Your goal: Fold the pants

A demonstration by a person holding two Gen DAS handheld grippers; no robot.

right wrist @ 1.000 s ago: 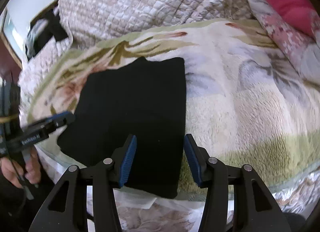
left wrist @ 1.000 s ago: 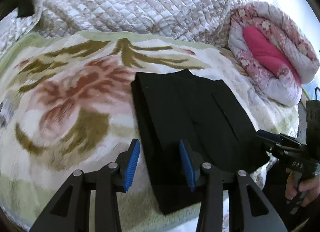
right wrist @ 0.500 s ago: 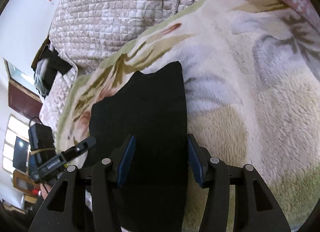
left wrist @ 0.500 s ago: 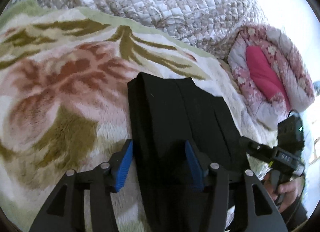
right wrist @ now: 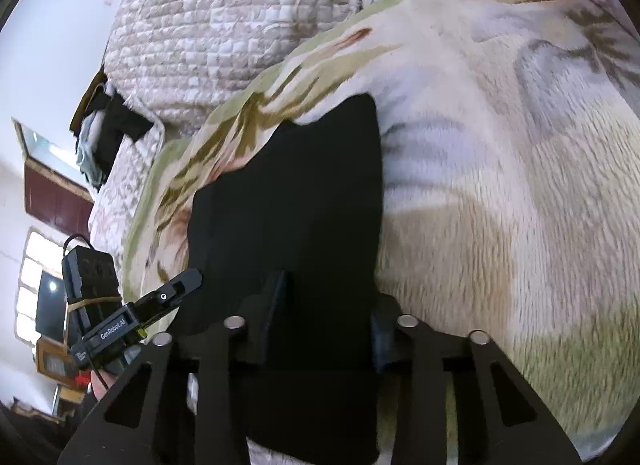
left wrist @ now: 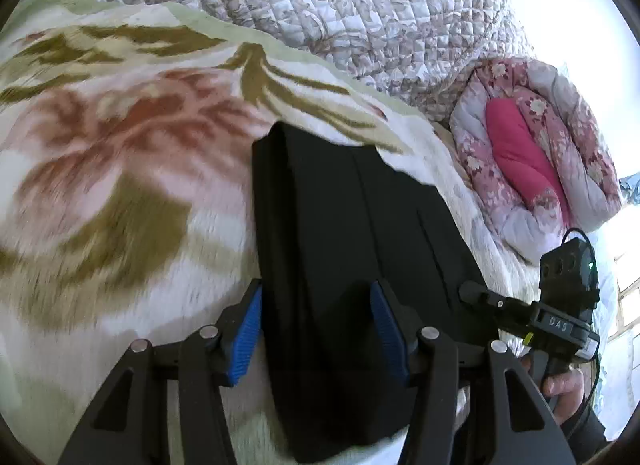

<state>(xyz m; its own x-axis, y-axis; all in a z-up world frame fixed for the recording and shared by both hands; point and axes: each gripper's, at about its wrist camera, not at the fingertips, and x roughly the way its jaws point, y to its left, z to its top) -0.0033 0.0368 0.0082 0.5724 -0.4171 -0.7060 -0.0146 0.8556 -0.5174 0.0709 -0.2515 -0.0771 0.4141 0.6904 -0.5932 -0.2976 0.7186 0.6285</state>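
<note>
Black folded pants [left wrist: 352, 225] lie on a floral plush blanket [left wrist: 120, 185], their near end at the bed's front edge. My left gripper [left wrist: 316, 325] is open and straddles the pants' near left part, one blue pad just outside the left edge and the other on the cloth. My right gripper [right wrist: 326, 305] sits over the right strip of the pants [right wrist: 312, 193]. Its jaws are closing, and the dark cloth fills the gap from pad to pad. Each view shows the other gripper low at the side, with a hand [left wrist: 564, 389] on its handle.
A quilted bedspread [left wrist: 360, 5] is heaped behind the blanket. A rolled pink floral quilt [left wrist: 532, 145] lies at the right. Dark clothes [right wrist: 108, 125] lie on the far left of the bed. Bare blanket [right wrist: 500, 185] spreads to the right of the pants.
Both grippers came down onto the pants' near end and rolled a little. The left jaws widened around the left edge. The right jaws narrowed onto the cloth in the last half second.
</note>
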